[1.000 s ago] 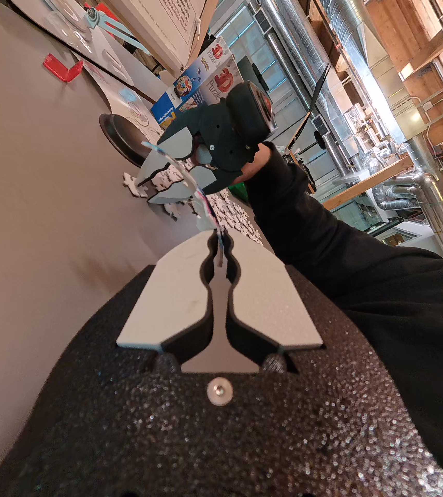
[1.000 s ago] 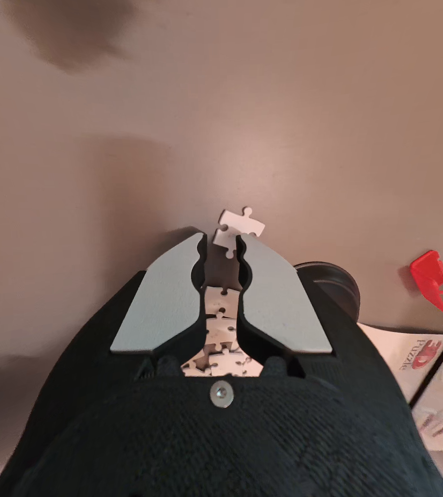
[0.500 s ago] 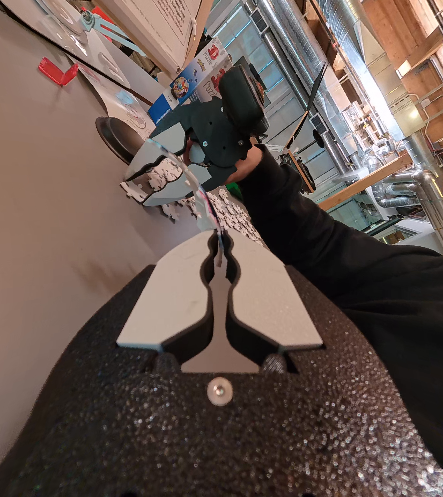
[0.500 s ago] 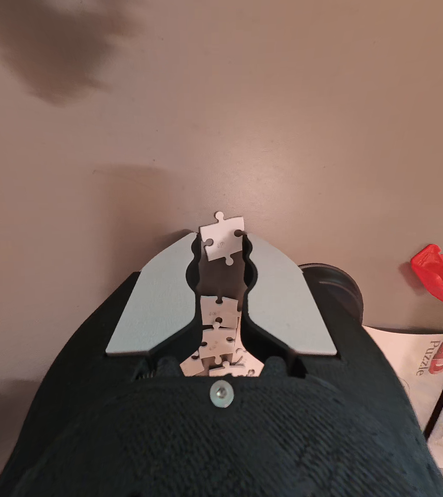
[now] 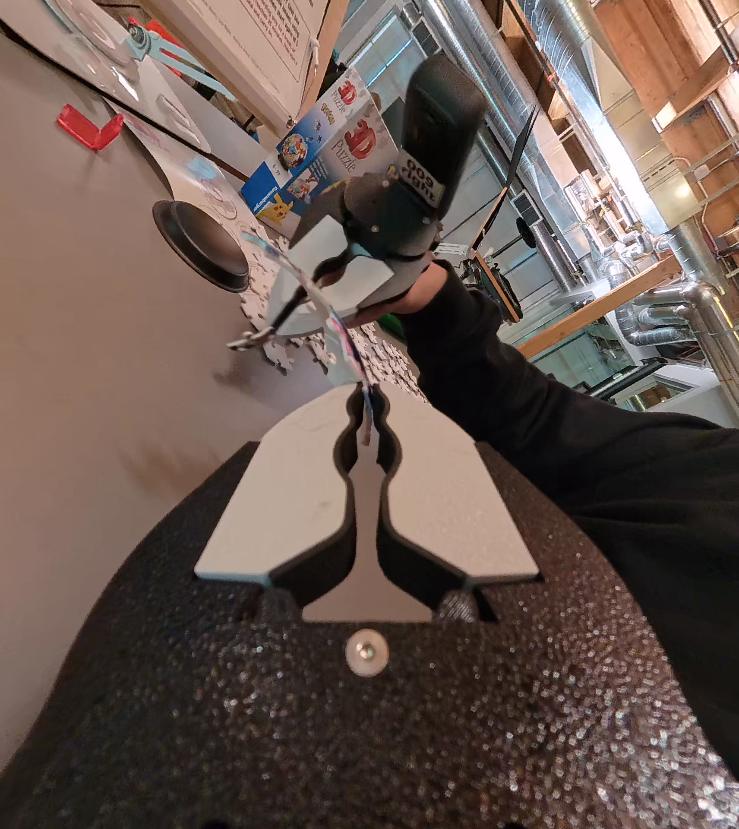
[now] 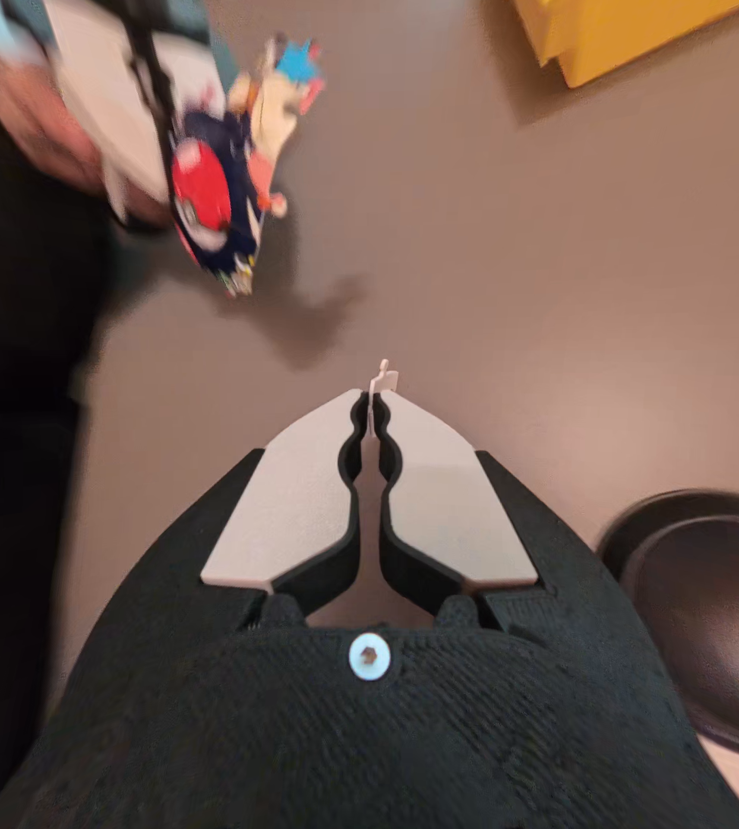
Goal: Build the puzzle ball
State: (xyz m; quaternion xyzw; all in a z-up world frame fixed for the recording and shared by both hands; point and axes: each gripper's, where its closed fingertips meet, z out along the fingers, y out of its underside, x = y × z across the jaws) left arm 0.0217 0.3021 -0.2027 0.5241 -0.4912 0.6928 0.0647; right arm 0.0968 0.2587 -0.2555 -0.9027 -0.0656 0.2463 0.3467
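While most of the loose pieces point(image 5: 376, 354) lie scattered on the grey table point(image 5: 67, 359) at about twelve o'clock of the left gripper point(image 5: 365, 406), the ball looks far from finished. That gripper is clamped on a curved, printed strip of joined pieces point(image 6: 219, 188), only a small part of a ball. The right gripper point(image 6: 370, 399) is closed on a single pale piece point(image 6: 383, 381), held edge-on and clear of the table. The black stand point(image 6: 708, 583) sits empty at four o'clock. Half a second ago the right claw was open around that piece lying flat; now it has pinched it, lifted and turned toward the strip at eleven o'clock.
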